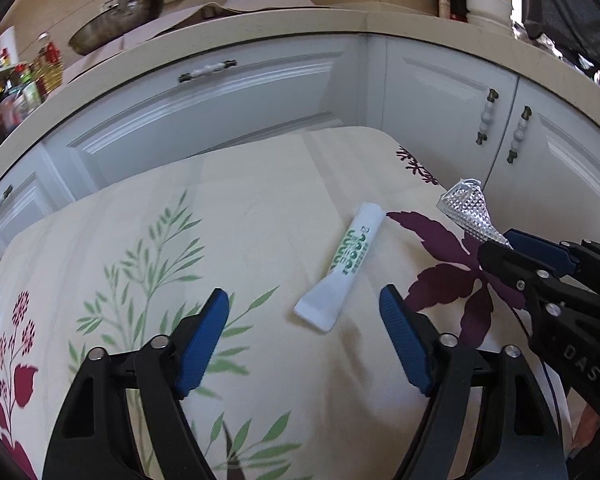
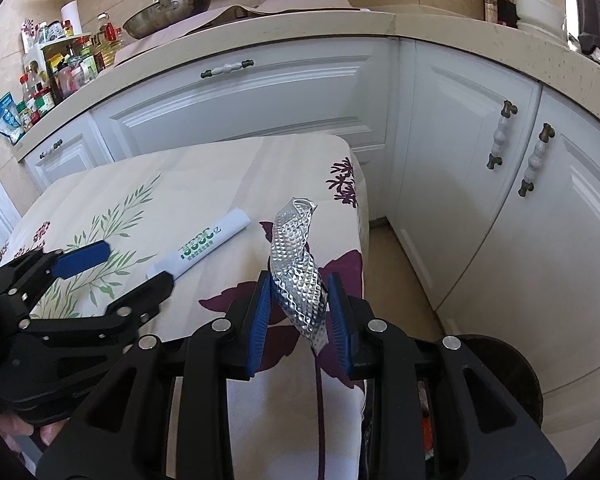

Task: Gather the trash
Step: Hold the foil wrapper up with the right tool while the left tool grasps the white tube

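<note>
A floral-clothed bench [image 1: 228, 216] stands before white kitchen cabinets [image 1: 228, 100]. A white packet [image 1: 342, 266] lies flat between the spread left gripper [image 1: 304, 308] fingers. The right gripper [image 2: 300, 300] clamps crumpled foil [image 2: 298, 264].

Both views come to me bright, lit by soft daylight. Ahead of my left gripper [image 1: 304, 316] the cabinet doors [image 1: 228, 108] carry pale glare streaks, and the same sheen shows ahead of my right gripper [image 2: 300, 308]. The foil [image 2: 298, 276] between its pads throws small hard glints. Shadows on the cloth [image 1: 240, 220] just under both grippers are faint and soft-edged. The fisheye bends the countertop [image 1: 260, 24] into an arc, and dark vignetting eats the corners. The bottles [image 1: 16, 80] far left of my left gripper look smeared; the centre stays sharp.
</note>
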### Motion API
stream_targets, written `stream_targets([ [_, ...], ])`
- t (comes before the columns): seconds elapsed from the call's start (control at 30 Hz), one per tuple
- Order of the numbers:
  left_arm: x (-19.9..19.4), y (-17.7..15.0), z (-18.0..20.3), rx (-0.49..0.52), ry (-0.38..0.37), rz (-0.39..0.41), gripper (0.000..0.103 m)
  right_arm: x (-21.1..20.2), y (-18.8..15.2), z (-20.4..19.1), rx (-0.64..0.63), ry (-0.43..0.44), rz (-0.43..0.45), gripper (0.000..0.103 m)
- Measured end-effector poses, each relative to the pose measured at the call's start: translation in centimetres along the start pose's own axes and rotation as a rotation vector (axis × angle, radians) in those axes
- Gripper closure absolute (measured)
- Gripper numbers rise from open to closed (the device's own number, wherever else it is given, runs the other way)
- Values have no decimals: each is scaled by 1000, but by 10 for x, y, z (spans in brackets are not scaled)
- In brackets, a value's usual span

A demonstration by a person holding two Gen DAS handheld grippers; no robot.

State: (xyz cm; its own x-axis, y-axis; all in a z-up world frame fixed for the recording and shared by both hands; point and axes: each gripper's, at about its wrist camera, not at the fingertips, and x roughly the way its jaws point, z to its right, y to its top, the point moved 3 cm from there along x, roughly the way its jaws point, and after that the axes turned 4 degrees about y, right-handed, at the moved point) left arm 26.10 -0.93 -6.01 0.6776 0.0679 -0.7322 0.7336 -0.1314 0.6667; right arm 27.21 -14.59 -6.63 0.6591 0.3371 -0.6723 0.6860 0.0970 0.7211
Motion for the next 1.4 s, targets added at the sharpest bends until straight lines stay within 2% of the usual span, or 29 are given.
stream_targets([
  [0.1, 9, 1, 3, 16, -14, -22, 40, 1, 0, 1, 2, 1, -2, 75],
  [0.23, 16, 0, 6, 19, -54, -56, 58, 1, -1, 2, 2, 1, -3, 75],
  [0.37, 15, 2, 10, 39, -65, -48, 77, 0, -2, 1, 2, 3, -4, 75],
  [0.83, 5, -3, 8, 37, -57, -29, 79, -7, -5, 2, 9, -2, 8, 75],
  [1.4, -48, -30, -18, -38, -19, 32, 79, -36, -22, -15, -8, 5, 30, 75],
])
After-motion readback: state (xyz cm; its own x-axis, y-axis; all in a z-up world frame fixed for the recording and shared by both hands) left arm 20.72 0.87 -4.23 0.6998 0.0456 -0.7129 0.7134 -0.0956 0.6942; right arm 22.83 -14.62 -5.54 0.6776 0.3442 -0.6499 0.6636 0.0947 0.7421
